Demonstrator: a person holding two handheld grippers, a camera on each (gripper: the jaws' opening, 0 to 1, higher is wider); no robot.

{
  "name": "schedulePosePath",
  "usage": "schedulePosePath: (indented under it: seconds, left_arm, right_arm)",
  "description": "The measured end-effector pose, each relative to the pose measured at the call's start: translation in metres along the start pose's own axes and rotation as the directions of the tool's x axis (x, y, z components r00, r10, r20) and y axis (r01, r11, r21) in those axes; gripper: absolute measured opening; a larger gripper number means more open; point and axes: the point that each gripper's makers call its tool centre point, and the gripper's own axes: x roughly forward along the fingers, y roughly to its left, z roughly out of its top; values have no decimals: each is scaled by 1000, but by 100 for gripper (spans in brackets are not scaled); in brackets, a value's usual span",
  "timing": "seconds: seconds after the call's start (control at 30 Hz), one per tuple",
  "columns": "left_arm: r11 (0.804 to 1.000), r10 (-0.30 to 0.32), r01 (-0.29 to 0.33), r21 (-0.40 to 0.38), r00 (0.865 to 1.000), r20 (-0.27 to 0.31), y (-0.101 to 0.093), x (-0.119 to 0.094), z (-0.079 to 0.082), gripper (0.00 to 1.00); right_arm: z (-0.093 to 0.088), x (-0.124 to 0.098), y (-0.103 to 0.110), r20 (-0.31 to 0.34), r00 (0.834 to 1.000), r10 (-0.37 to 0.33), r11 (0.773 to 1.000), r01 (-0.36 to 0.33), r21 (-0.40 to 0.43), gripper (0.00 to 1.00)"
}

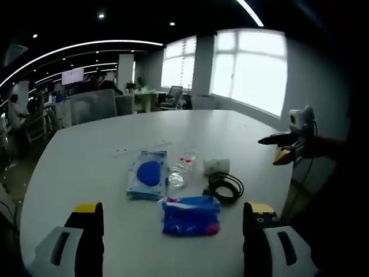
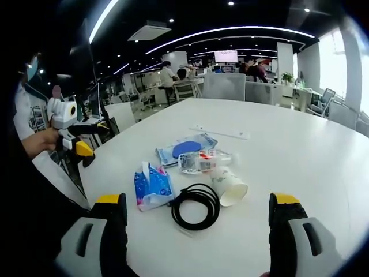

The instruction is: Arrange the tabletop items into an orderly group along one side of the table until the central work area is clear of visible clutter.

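A: Five items sit in a loose cluster on the white table (image 1: 86, 156), centre of the left gripper view. Blue tissue pack (image 1: 190, 215) lowest, its white sheet poking out at the top edge. Flat clear pouch with a blue round patch (image 1: 147, 174) upper left of it.

B: Same cluster in the right gripper view, centre frame. Tissue pack (image 2: 151, 186) on the left, pouch (image 2: 185, 148) above it. The crumpled clear plastic bottle (image 2: 200, 161) with a red-and-white label lies on its side between pouch and cup.

A: Bottle (image 1: 180, 171) just beside the pouch here. White paper cup (image 1: 216, 166) tipped over, right of the bottle. Coiled black cable (image 1: 225, 186) below the cup, near the tissue pack but apart from it.

B: Cup (image 2: 229, 186) lies with its mouth toward lower right; cable (image 2: 196, 206) just beside it, lower left.

A: Left gripper (image 1: 173, 231): jaws spread wide at the bottom corners, nothing between them, yellow tips. The right gripper (image 1: 285, 147) comes in at the right edge; cannot tell its gap from here.

B: Right gripper (image 2: 196, 228): jaws wide apart, holding nothing. The left gripper (image 2: 81, 141) is at the left edge, in a hand (image 2: 37, 141).

A: Surface: white, matte, rounded edge. A thin pale strip (image 2: 220, 132) lies beyond the cluster.

B: Room: open office, dark ceiling with curved light strips (image 2: 230, 29), bright windows (image 1: 249, 66) at upper right, desks and seated people far back.
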Motion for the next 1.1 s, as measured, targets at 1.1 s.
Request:
schedulePosePath:
  seconds: [1.1]
  left_arm:
    - [982,-166,169,88,985,-38,-27,63,46,97]
  right_arm:
    - [1,3,-4,5,999,-45,998,45,39,98]
